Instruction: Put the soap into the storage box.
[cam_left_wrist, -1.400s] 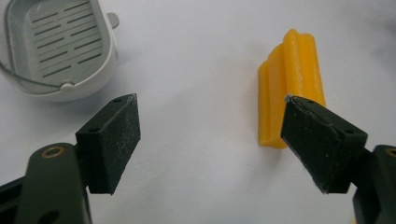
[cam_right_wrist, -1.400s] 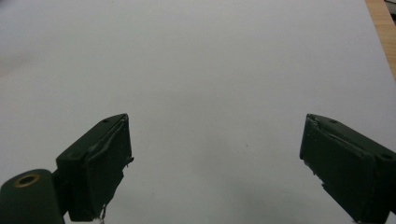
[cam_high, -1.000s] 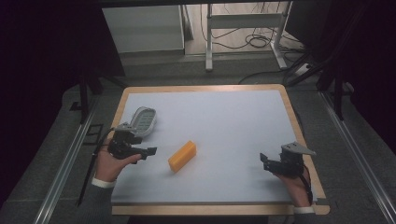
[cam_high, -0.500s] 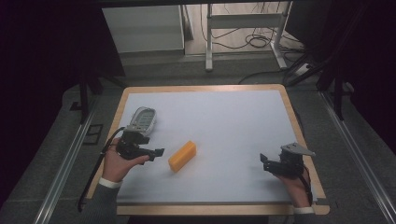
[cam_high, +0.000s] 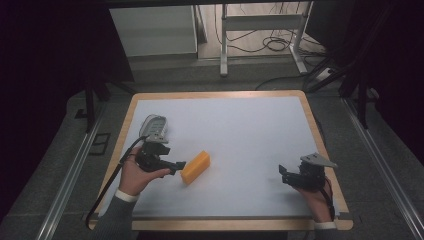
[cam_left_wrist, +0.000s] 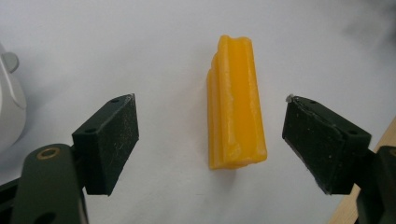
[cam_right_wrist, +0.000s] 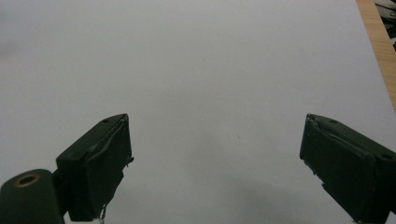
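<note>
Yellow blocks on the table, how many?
1. The yellow block lies left of centre on the white table, just ahead of the open left gripper, lined up between its jaws in the left gripper view.

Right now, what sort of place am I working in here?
Probably a lab or recording workstation, not a home: a wood-edged table with a plain white top, dark curtains at the sides, and a metal stand with loose cables on the floor behind.

yellow block, white table, black tool
</note>
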